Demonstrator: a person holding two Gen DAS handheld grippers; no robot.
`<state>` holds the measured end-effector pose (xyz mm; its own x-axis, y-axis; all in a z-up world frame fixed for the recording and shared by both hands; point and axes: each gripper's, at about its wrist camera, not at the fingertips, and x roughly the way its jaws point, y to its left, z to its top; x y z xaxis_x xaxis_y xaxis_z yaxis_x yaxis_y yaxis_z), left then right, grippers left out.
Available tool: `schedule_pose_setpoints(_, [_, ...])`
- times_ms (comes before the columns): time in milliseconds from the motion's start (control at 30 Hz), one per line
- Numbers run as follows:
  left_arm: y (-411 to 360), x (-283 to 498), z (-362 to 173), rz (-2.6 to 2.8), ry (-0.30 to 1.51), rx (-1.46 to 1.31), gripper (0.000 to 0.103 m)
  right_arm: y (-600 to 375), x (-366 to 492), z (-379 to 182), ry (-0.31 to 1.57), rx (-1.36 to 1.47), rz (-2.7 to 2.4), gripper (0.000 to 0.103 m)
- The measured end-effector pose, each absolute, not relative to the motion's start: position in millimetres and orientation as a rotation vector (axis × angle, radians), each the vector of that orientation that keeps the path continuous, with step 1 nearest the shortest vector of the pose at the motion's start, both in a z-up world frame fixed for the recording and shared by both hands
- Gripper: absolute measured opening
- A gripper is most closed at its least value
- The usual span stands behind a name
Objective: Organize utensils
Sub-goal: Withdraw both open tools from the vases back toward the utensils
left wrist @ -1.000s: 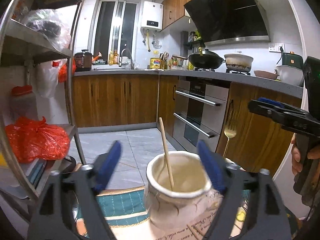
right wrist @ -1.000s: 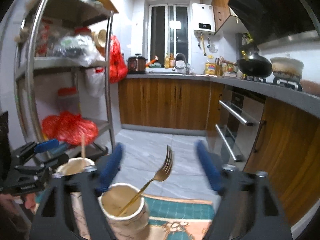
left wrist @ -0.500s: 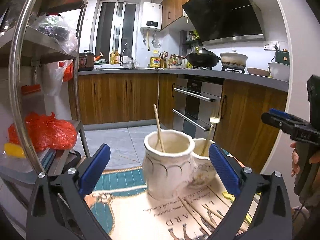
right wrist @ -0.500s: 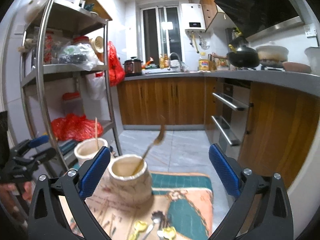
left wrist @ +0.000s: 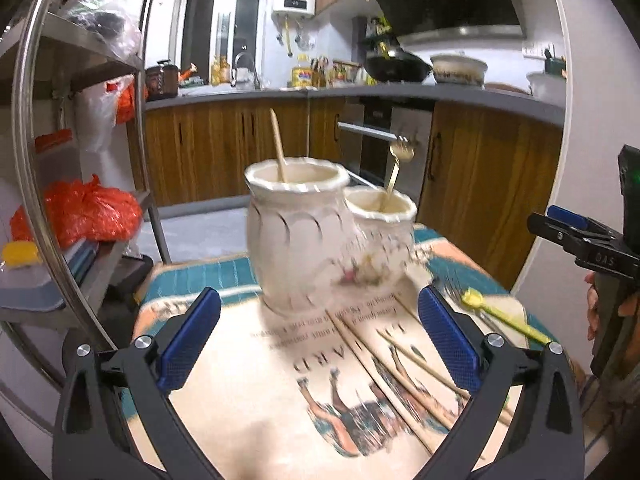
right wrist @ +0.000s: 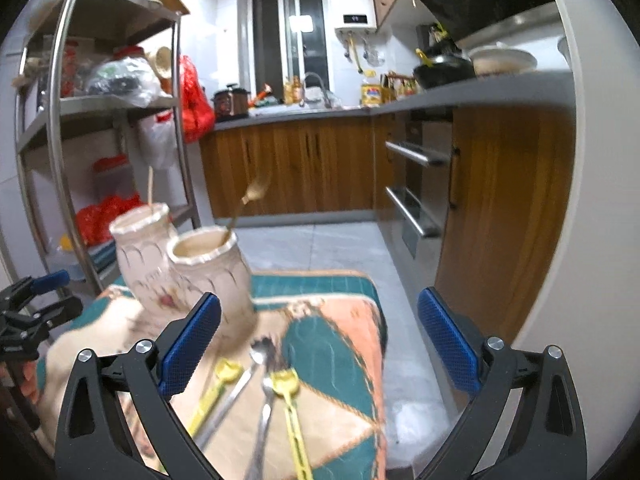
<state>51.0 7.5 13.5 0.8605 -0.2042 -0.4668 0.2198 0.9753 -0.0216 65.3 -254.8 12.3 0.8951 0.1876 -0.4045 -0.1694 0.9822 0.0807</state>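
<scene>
Two cream ceramic jars stand on a patterned cloth. The big jar holds a wooden chopstick; the smaller jar behind it holds a gold fork. My left gripper is open and empty in front of the big jar, above loose wooden chopsticks on the cloth. A yellow spoon lies to their right. My right gripper is open and empty above two yellow spoons and two steel spoons, with the smaller jar just beyond its left finger.
The cloth-covered table ends at the right over a tiled floor. A metal rack with red bags stands left. Wooden cabinets and an oven run along the right and back. A person's hand holds the other gripper at the right.
Both grippers pulled back from the jars and sank toward the table, so the loose spoons and chopsticks came into view. Their jaws widened early on, leaving the chopstick and fork standing in the jars.
</scene>
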Motion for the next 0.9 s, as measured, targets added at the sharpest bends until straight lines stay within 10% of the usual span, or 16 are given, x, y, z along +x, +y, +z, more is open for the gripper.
schedule_pose_setpoints(533, [-21.9,55.0,-27.3,-0.211,0.674,0.08,0.097,-248.8,73.9,-23.3,0.613,-0.093,0.169,0.098])
schedule_pose_setpoints(800, [-31.3,55.1,-39.5,-0.207,0.768,0.134,0.064,-248.8,75.1,-34.0,0.673,-0.144,0.168,0.095])
schedule_pose_setpoints(900, [-34.6,54.7,-43.6,-0.233,0.798,0.137,0.047,-247.2,74.7,-36.4,0.695,-0.146,0.189,0.079])
